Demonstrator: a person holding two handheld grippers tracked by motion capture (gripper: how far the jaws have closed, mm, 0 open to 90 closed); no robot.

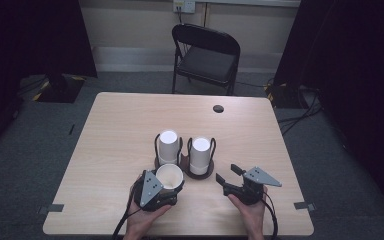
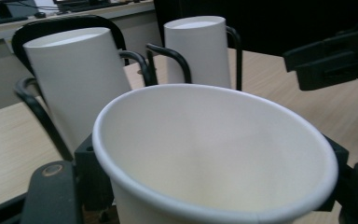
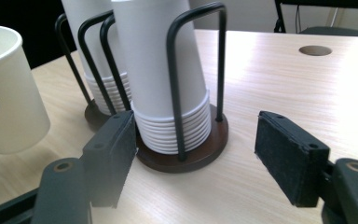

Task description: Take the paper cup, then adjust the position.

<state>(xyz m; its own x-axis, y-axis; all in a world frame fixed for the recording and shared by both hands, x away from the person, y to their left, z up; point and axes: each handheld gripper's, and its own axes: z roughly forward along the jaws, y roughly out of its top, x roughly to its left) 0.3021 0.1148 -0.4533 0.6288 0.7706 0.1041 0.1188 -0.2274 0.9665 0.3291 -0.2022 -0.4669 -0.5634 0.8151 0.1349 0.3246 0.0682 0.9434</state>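
A single white paper cup [image 1: 170, 176] [image 2: 214, 154], mouth up, sits between the jaws of my left gripper [image 1: 172, 185] [image 2: 214, 189], which is shut on its sides near the table's front. Just behind it stand two stacks of upturned white cups in black wire holders on round brown bases: the left stack [image 1: 168, 146] [image 2: 74, 79] and the right stack [image 1: 200, 155] [image 3: 158, 70]. My right gripper [image 1: 227, 173] [image 3: 200, 158] is open and holds nothing. It is low over the table, just to the right of the right stack's base [image 3: 205, 149], pointing at it. The held cup [image 3: 9, 93] is at the left in the right gripper view.
A round cable hole [image 1: 218, 108] [image 3: 314, 50] lies in the wooden table [image 1: 130, 115] at the back right. A black folding chair [image 1: 205, 55] stands beyond the far edge. Dark curtains hang on both sides. Bare tabletop stretches to the left and right of the holders.
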